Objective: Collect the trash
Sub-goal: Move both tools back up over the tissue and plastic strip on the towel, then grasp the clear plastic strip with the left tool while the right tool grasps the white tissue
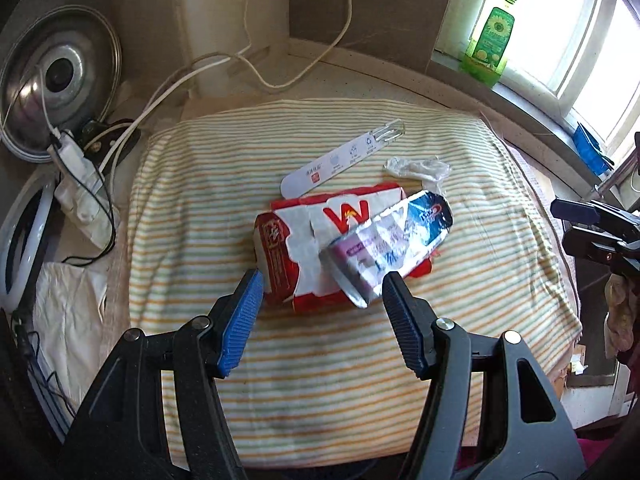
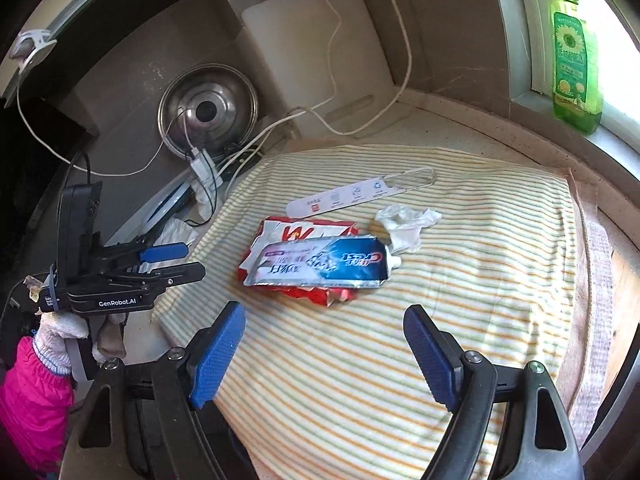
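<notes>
Where the striped cloth (image 2: 400, 360) lies soft and ribbed over the counter, the trash sits near its middle. Leftmost is a crumpled red-and-white carton (image 1: 304, 248), flattened and torn. Across it lies a squeezed, shiny toothpaste tube (image 1: 392, 240), creased foil with a blue end. Behind them is a flat white card strip (image 1: 336, 164) with a clear plastic tip, and to the right a wad of crinkled clear film (image 1: 418, 168). My left gripper (image 1: 322, 284) holds its ridged blue pads apart above the carton's near edge, clamping nothing. My right gripper (image 2: 324, 328) has its textured blue pads spread wide, short of the tube, with nothing between them.
</notes>
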The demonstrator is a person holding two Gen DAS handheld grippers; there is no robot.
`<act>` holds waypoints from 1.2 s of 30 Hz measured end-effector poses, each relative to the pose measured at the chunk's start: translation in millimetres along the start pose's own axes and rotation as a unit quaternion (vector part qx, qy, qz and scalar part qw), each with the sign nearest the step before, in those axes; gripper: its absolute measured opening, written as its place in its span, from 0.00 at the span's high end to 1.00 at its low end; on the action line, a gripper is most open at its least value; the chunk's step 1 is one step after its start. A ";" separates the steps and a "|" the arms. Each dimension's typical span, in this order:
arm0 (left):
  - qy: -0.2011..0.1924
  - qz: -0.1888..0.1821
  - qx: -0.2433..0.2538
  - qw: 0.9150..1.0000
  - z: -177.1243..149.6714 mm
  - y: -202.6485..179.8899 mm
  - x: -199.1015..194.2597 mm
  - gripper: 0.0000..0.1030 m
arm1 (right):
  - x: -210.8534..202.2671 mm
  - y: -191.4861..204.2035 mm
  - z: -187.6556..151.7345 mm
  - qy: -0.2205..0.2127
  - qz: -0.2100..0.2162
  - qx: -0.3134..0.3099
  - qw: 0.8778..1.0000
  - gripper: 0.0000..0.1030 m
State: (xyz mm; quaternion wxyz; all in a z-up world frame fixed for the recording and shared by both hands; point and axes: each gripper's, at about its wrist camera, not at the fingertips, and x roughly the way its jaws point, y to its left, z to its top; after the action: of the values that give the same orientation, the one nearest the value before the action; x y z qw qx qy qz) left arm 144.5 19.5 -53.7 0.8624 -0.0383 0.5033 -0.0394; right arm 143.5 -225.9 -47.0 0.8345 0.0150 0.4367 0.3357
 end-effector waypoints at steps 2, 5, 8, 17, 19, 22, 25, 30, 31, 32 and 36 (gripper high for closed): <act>0.003 0.001 0.006 1.000 13.8 -2.3 7.4 0.38 | 4.4 -12.7 11.5 0.002 0.000 0.004 1.000 0.19; 0.012 -0.001 0.019 1.000 34.6 -6.8 20.7 0.38 | 12.6 -26.4 27.5 0.007 -0.003 0.006 1.000 0.19; 0.020 0.005 0.033 0.999 52.5 -13.1 34.4 0.38 | 23.5 -36.9 41.3 0.013 -0.006 0.005 1.000 0.19; 0.053 0.028 0.071 0.996 96.3 -31.3 82.2 0.38 | 64.5 -59.3 66.4 0.039 -0.002 0.004 0.999 0.19; 0.061 0.030 0.072 0.995 103.8 -31.8 92.4 0.38 | 73.1 -62.7 68.9 0.045 0.000 0.002 0.999 0.19; 0.073 0.034 0.082 0.993 113.4 -35.4 107.6 0.38 | 85.0 -66.7 73.2 0.054 0.003 0.000 0.999 0.19; 0.089 0.035 0.095 0.991 119.7 -40.2 123.6 0.38 | 95.8 -72.5 77.8 0.061 0.004 -0.002 0.998 0.19; 0.112 0.048 0.121 0.985 126.6 -50.0 148.7 0.38 | 109.9 -80.2 82.6 0.067 0.008 0.001 0.998 0.19; 0.116 0.048 0.124 0.984 127.8 -51.4 152.9 0.38 | 112.4 -81.5 83.2 0.068 0.011 0.000 0.998 0.19; 0.120 0.049 0.127 0.983 128.4 -52.6 156.7 0.38 | 115.1 -82.6 83.8 0.069 0.012 0.000 0.998 0.19; 0.132 0.057 0.144 0.979 131.5 -59.1 172.3 0.38 | 123.9 -84.4 84.4 0.077 0.013 -0.001 0.997 0.20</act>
State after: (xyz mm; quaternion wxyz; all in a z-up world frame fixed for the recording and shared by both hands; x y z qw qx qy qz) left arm 341.8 -54.1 -131.9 0.7855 0.1209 0.6033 -0.0667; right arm 300.8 -197.6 -110.8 0.7939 -0.0061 0.4988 0.3476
